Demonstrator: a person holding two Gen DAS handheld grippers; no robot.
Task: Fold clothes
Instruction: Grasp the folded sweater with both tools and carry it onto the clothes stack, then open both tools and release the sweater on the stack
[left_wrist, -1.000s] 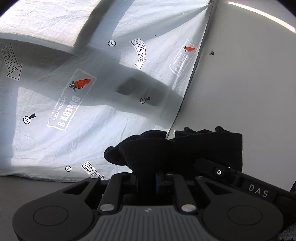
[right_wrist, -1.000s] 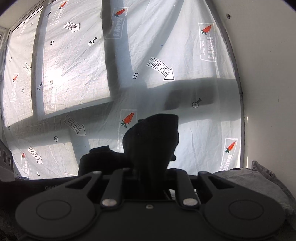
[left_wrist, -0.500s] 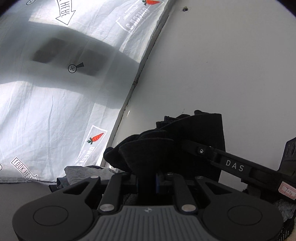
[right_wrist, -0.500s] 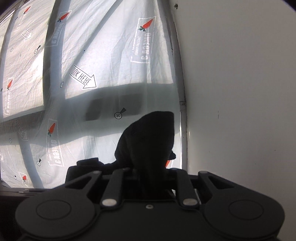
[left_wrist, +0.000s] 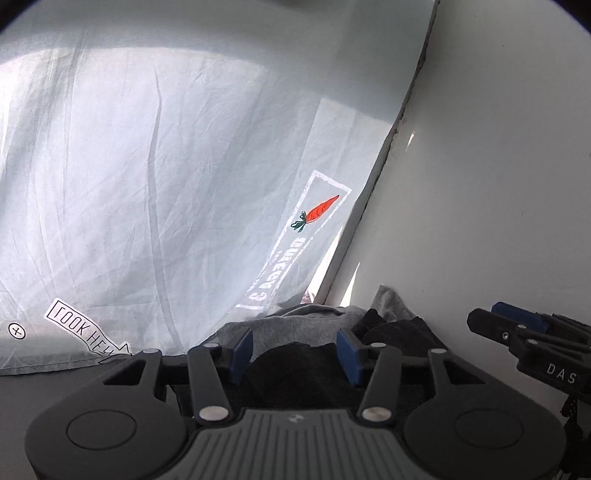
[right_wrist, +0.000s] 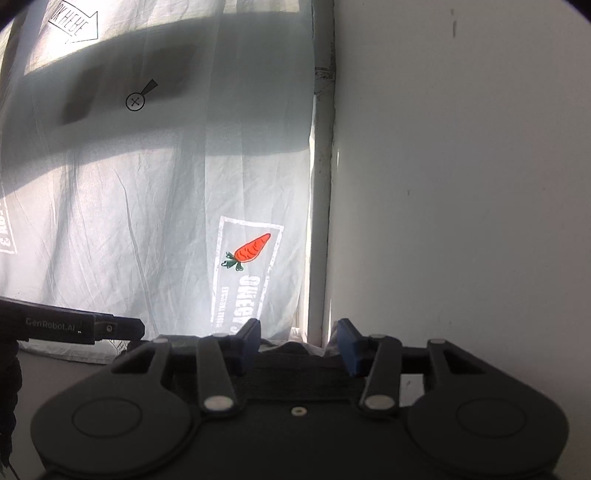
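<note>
In the left wrist view my left gripper (left_wrist: 295, 354) has its blue pads well apart and its jaws are opening. A black garment (left_wrist: 291, 369) lies low between them, and neither pad presses on it. It rests against a pile of grey clothes (left_wrist: 295, 321) with more black cloth (left_wrist: 399, 328) at the foot of the wall. In the right wrist view my right gripper (right_wrist: 297, 345) is opening too, with the black garment (right_wrist: 299, 363) lying flat across the gap below its pads. One right finger (left_wrist: 513, 326) shows at the right edge of the left view.
A white curtain (left_wrist: 166, 184) printed with a carrot logo (left_wrist: 317, 212) and arrows hangs straight ahead over a window. A plain white wall (left_wrist: 498, 166) closes the right side. A grey surface (left_wrist: 44, 387) runs under the curtain at lower left.
Both grippers swept right and down toward the corner with the pile. Both were shut on the raised black garment; now the jaws stand apart and the garment has dropped low between them.
</note>
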